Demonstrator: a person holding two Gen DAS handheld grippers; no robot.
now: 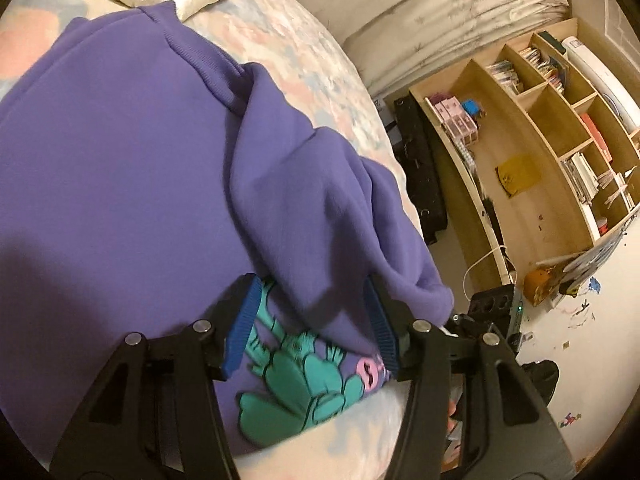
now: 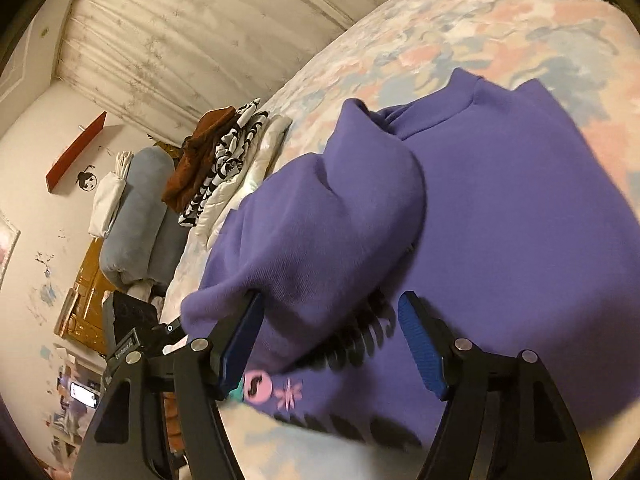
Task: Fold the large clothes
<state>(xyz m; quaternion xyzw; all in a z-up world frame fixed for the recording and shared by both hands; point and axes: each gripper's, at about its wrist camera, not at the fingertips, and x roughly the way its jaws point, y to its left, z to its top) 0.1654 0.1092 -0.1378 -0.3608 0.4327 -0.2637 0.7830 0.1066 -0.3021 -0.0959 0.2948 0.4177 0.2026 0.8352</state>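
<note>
A purple sweatshirt (image 1: 120, 160) with a teal and pink print lies on the bed, its sleeves folded over the body. My left gripper (image 1: 312, 320) is open, its blue pads (image 1: 244, 320) on either side of a folded sleeve (image 1: 320, 208) near the printed hem. The sweatshirt also shows in the right wrist view (image 2: 520, 220). My right gripper (image 2: 332, 344) is open, its blue pads (image 2: 420, 348) straddling the other folded sleeve (image 2: 320, 232) over the black lettering. Neither holds cloth.
The bed has a pastel floral cover (image 1: 288, 40). A stack of folded clothes (image 2: 224, 168) and grey bolsters (image 2: 136, 216) lie at its far side. A wooden shelf unit (image 1: 540, 140) and a black case (image 1: 420, 168) stand beside the bed. Curtains (image 2: 180, 40) hang behind.
</note>
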